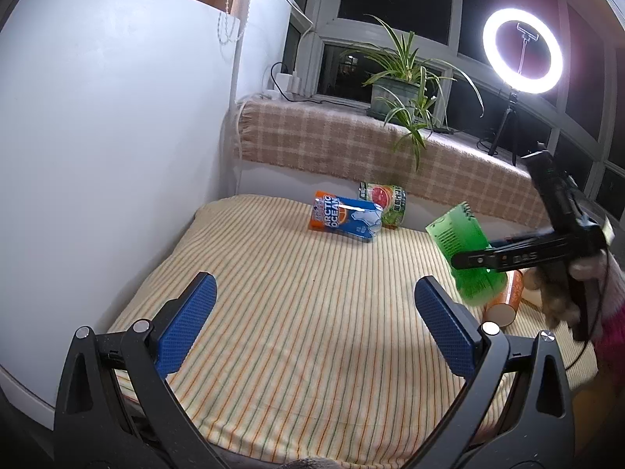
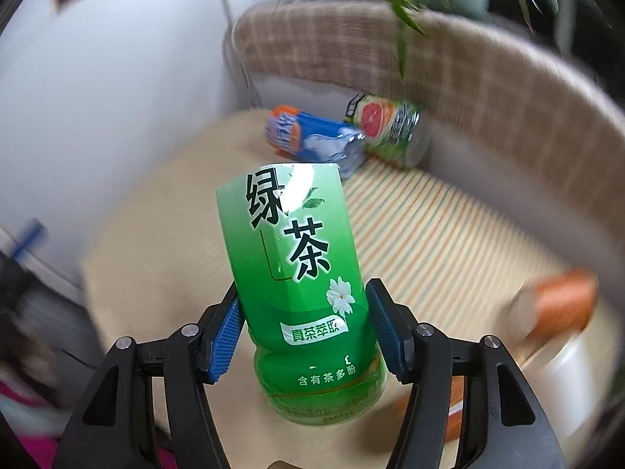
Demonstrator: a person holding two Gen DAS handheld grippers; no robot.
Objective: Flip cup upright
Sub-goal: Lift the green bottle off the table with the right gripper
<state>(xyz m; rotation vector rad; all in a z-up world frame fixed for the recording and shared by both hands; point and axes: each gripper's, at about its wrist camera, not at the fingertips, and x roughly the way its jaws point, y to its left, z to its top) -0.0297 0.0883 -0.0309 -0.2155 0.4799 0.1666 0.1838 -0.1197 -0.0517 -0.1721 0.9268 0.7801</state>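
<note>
My right gripper is shut on a green tea cup and holds it above the striped cloth, tilted a little to the left in the right wrist view. In the left wrist view the same green cup hangs tilted in the right gripper at the right. My left gripper is open and empty over the striped cloth. A blue Arctic Ocean cup and a grapefruit cup lie on their sides at the back. An orange cup lies on its side behind the green cup.
A white wall stands along the left. A ledge with a plaid blanket runs along the back and bears a potted plant and a ring light. A white object stands at the right edge.
</note>
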